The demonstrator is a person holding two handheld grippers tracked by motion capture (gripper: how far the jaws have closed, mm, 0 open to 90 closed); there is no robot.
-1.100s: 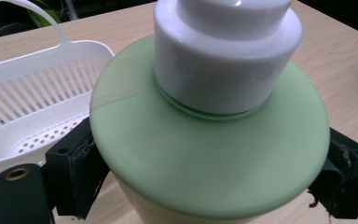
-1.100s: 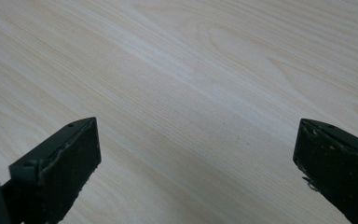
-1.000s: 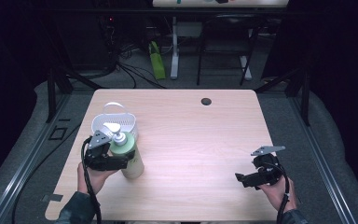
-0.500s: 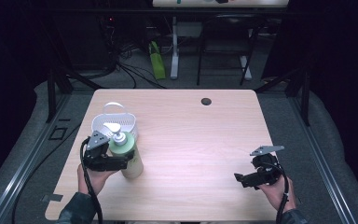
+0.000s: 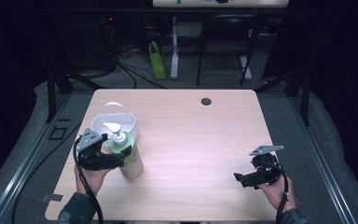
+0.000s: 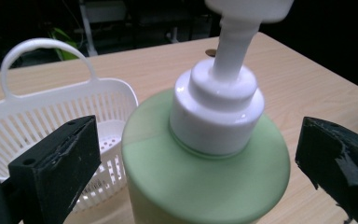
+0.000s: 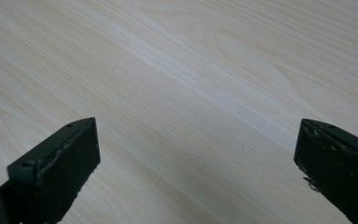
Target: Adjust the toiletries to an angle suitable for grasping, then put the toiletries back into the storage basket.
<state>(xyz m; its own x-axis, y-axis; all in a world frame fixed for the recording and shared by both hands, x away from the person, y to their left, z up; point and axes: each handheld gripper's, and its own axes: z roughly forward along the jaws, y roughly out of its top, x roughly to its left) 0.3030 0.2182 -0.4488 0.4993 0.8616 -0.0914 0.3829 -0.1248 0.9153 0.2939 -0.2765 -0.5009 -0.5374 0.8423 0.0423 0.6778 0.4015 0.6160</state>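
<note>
A pale green pump bottle (image 5: 131,161) with a white pump stands upright on the wooden table (image 5: 196,135), just in front of a white slotted basket (image 5: 103,117). My left gripper (image 5: 125,157) reaches in from the left at the bottle's shoulder. In the left gripper view the bottle (image 6: 205,186) sits between the jaws of that gripper (image 6: 198,154) with gaps on both sides. These jaws have just been opening and are open, off the bottle. My right gripper (image 5: 240,178) rests low at the table's right front, open over bare wood (image 7: 196,93).
The basket (image 6: 51,112) with its loop handle stands close behind and left of the bottle. A small dark round hole (image 5: 206,101) lies near the table's far edge. Beyond the table are dark floor, cables and desk legs.
The left gripper's jaws have spread apart from the bottle, which stays upright in the same spot. The right hand and its gripper have not moved.
</note>
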